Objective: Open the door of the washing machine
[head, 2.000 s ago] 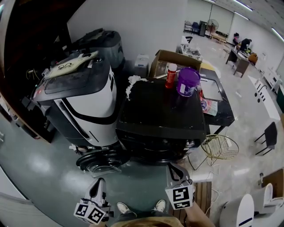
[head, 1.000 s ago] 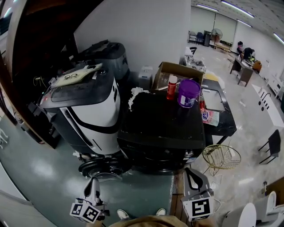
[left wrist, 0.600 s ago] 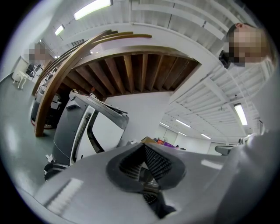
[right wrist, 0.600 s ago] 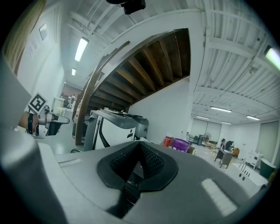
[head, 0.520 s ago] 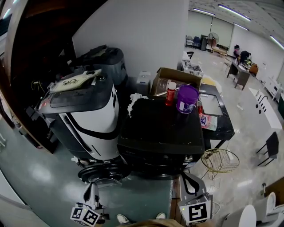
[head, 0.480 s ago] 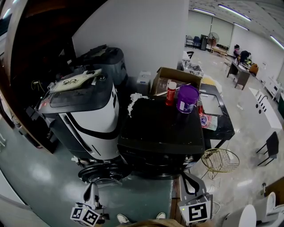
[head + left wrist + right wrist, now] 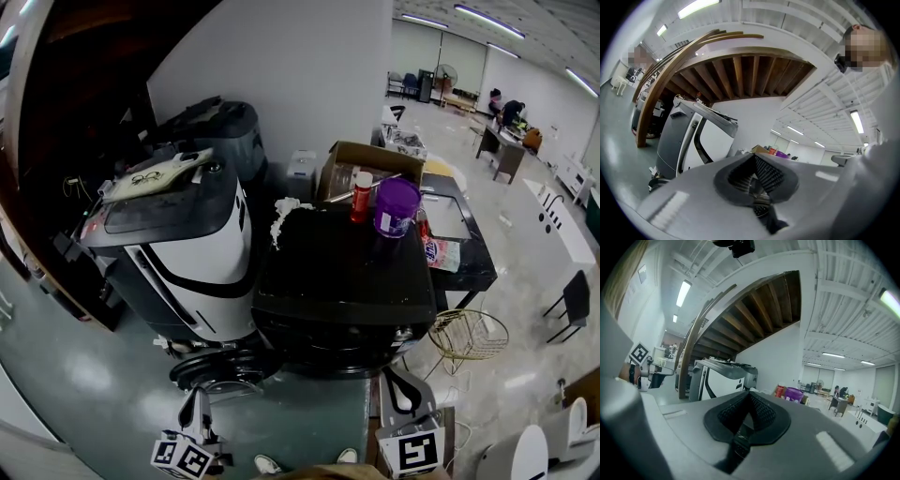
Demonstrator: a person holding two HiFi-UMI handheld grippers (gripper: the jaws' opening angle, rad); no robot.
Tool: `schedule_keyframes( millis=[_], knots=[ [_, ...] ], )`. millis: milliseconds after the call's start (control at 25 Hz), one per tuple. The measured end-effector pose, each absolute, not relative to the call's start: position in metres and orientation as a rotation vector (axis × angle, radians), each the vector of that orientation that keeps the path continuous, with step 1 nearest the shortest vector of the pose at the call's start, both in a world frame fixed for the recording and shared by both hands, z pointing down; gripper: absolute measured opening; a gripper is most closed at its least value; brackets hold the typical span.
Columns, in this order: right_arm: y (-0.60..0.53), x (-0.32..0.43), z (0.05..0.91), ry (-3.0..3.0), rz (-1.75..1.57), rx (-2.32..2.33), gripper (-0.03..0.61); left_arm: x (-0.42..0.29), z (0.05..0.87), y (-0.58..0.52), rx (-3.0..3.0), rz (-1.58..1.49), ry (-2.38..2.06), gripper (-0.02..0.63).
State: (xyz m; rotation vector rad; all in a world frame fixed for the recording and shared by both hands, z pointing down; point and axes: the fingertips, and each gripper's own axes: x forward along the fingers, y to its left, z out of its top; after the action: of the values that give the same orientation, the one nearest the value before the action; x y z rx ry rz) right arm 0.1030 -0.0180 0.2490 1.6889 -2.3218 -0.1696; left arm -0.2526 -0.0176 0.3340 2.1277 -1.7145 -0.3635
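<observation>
Grey-green floor [image 7: 84, 375] and a white wall surround a black washing machine [image 7: 342, 281], with a white-and-grey appliance [image 7: 187, 234] close against its left side and a black bench [image 7: 464, 253] at its right. A red bottle [image 7: 362, 195] and a purple tub [image 7: 397, 206] stand on its top, and a wire basket [image 7: 467, 335] sits by its front right corner. Its round door [image 7: 220, 367] juts out low at the front left, just ahead of the left claw [image 7: 199, 401], closed on nothing. The right claw [image 7: 398, 386], closed and empty, hangs near the front's right end.

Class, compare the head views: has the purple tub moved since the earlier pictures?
No. The purple tub stands beside the red bottle on the black machine's top, as before.
</observation>
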Motion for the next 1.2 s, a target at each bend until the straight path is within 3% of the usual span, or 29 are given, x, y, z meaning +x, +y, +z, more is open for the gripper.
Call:
schedule_keyframes(
  millis=[1200],
  knots=[
    [-0.006,0.113,0.246,-2.295,-0.184,1.749,0.005,-0.245,0.336,-0.013,2.152,-0.344,-1.664,0.06]
  ],
)
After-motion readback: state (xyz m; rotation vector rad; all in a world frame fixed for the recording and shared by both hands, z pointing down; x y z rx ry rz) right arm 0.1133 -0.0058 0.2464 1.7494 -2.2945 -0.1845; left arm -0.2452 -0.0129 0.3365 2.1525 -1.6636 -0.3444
